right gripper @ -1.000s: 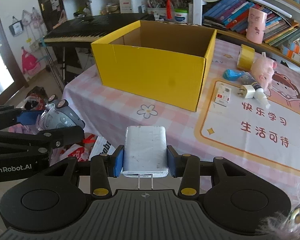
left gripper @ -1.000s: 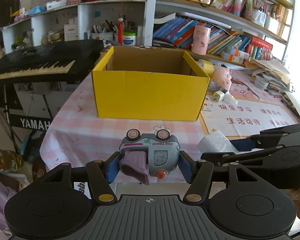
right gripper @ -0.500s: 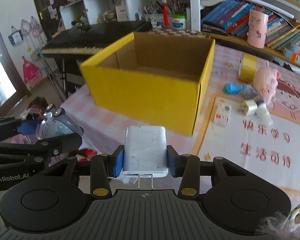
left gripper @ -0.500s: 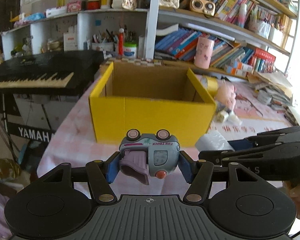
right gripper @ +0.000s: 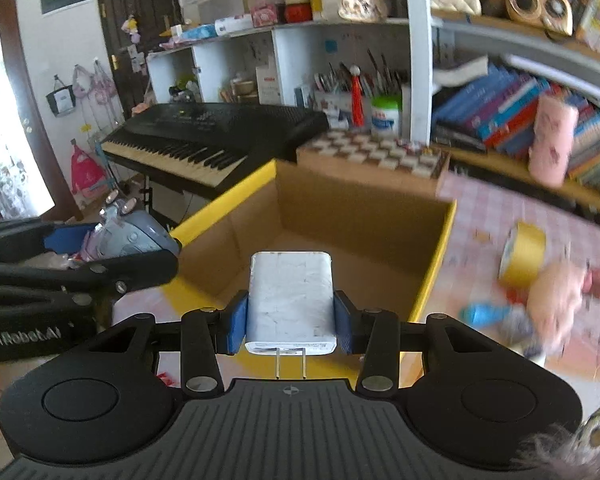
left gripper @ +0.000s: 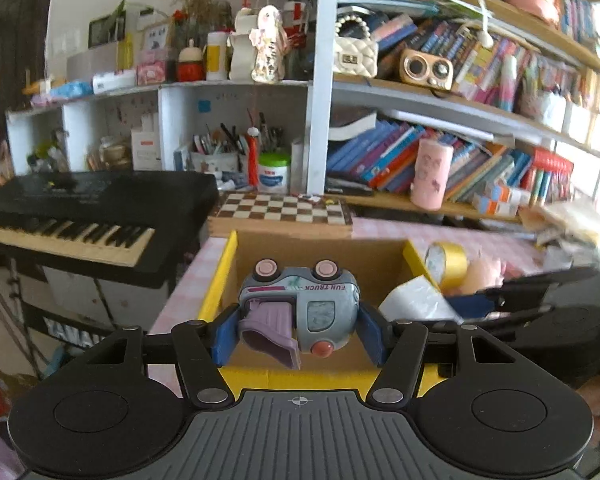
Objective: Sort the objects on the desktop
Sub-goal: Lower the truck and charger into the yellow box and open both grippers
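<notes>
Left wrist view: the left hand-held gripper (left gripper: 298, 330) is clamped on a small grey-blue plastic toy truck with pink wheels and a purple scoop (left gripper: 300, 310), flipped wheels-up. It hangs over the open yellow cardboard box with a brown inside (left gripper: 220, 280), right above the box's near wall. The right hand-held gripper (left gripper: 472, 306) pokes in from the right side with a white rectangular plug-in charger (left gripper: 414, 300) over the box's right wall. A roll of yellow tape (left gripper: 446, 264) stands on the pink checked table (left gripper: 500, 240) just beside the box's right wall, with a wooden chessboard (left gripper: 282, 212) behind the box's far wall.

Right wrist view: the right hand-held gripper (right gripper: 290, 320) is squeezed tight on the white charger (right gripper: 290, 300), prongs pointing back at the camera, held over the near wall of the box (right gripper: 440, 256). The left hand-held gripper (right gripper: 76, 248) with the toy truck (right gripper: 132, 232) sits by the box's left wall. The tape roll (right gripper: 522, 254) and a blurry pink plush toy (right gripper: 556, 300) are on the table (right gripper: 484, 208), right of the box.
</notes>
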`<state>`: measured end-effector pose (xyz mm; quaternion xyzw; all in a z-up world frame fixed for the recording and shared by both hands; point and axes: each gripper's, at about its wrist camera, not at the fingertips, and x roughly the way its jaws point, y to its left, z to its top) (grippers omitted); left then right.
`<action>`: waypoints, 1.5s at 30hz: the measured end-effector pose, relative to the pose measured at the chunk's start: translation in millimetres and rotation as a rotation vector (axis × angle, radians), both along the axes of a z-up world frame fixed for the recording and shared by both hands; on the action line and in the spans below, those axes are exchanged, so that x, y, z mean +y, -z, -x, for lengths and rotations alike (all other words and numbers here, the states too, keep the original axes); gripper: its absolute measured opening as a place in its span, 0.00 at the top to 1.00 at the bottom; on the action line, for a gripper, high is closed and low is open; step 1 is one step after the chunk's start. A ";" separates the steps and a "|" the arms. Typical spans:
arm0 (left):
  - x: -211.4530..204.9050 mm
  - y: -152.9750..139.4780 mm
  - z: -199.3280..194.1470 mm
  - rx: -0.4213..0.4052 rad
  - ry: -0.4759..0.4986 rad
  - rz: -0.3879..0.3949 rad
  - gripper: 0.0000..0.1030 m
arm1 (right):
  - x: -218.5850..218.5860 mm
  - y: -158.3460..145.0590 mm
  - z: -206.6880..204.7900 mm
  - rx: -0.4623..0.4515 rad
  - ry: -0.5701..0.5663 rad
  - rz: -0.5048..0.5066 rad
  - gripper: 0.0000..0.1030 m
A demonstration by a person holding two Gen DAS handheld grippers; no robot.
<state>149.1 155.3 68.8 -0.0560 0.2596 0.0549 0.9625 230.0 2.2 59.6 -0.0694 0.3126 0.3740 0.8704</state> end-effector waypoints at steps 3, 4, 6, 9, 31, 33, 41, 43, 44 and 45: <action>11.1 -0.4 -27.4 0.014 0.015 0.020 0.41 | 5.6 -0.3 -29.0 0.015 -0.022 0.011 0.61; 12.5 0.4 -38.0 0.022 0.016 -0.002 0.41 | 8.5 0.9 -35.3 0.012 -0.035 0.018 0.61; 14.7 5.3 -57.1 0.048 0.022 -0.025 0.41 | 16.9 4.6 -48.5 -0.013 -0.064 0.050 0.61; 20.2 17.7 -85.7 0.108 0.031 -0.040 0.41 | 33.0 18.1 -71.8 -0.046 -0.118 0.127 0.61; 6.7 87.9 -182.9 0.486 0.157 -0.333 0.39 | 105.1 86.9 -153.6 -0.129 -0.537 0.644 0.61; 6.8 87.9 -185.0 0.491 0.157 -0.334 0.37 | 104.9 86.8 -153.6 -0.131 -0.536 0.642 0.61; 8.2 84.5 -184.7 0.486 0.103 -0.352 0.21 | 101.8 81.2 -155.7 -0.138 -0.523 0.598 0.50; 6.2 78.4 -179.4 0.460 0.104 -0.345 0.21 | 97.6 78.1 -154.3 -0.157 -0.500 0.580 0.42; 4.8 74.3 -176.2 0.442 0.105 -0.343 0.21 | 95.2 76.0 -154.4 -0.161 -0.487 0.569 0.42; 3.8 70.4 -173.9 0.426 0.107 -0.341 0.19 | 92.7 73.6 -154.0 -0.161 -0.478 0.557 0.42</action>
